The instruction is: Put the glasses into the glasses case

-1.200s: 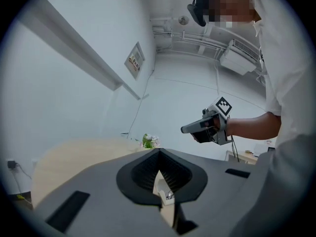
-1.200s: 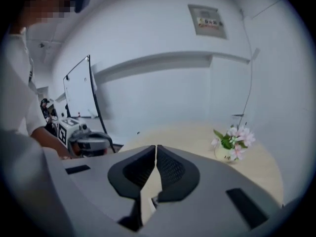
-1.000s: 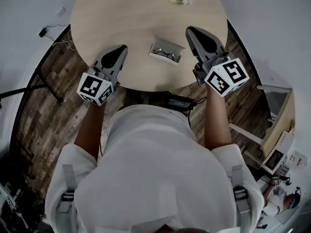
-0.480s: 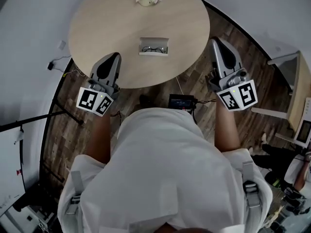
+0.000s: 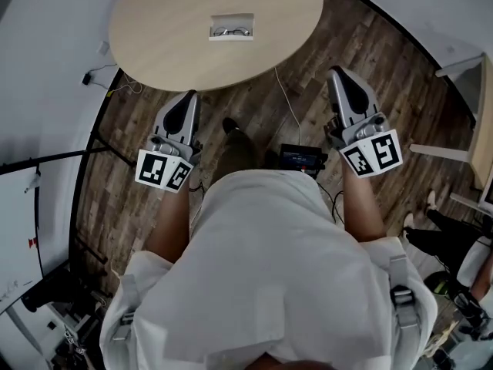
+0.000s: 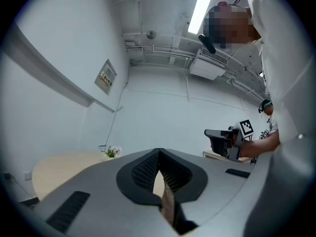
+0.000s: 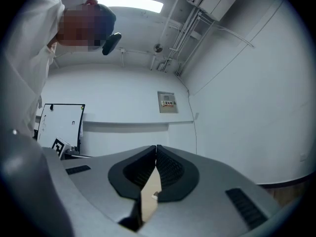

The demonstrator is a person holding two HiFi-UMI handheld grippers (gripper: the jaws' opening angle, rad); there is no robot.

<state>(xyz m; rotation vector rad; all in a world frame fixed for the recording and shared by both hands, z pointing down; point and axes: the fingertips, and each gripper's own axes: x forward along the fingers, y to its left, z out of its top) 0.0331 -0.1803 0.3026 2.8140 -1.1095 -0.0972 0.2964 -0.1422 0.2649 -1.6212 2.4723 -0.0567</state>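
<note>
Head view: glasses lie inside the glasses case on the round worktop. Left gripper and right gripper hover above the floor, jaws pressed together, empty. Wall panel print is unreadable.

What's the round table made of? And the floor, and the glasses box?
The round table looks like pale wood or wood-look laminate: faint grain and a smooth, matte top. The floor looks like dark wooden planks, with board lines and streaky grain showing. The glasses case is white, maybe plastic, but it is too small to tell.
</note>
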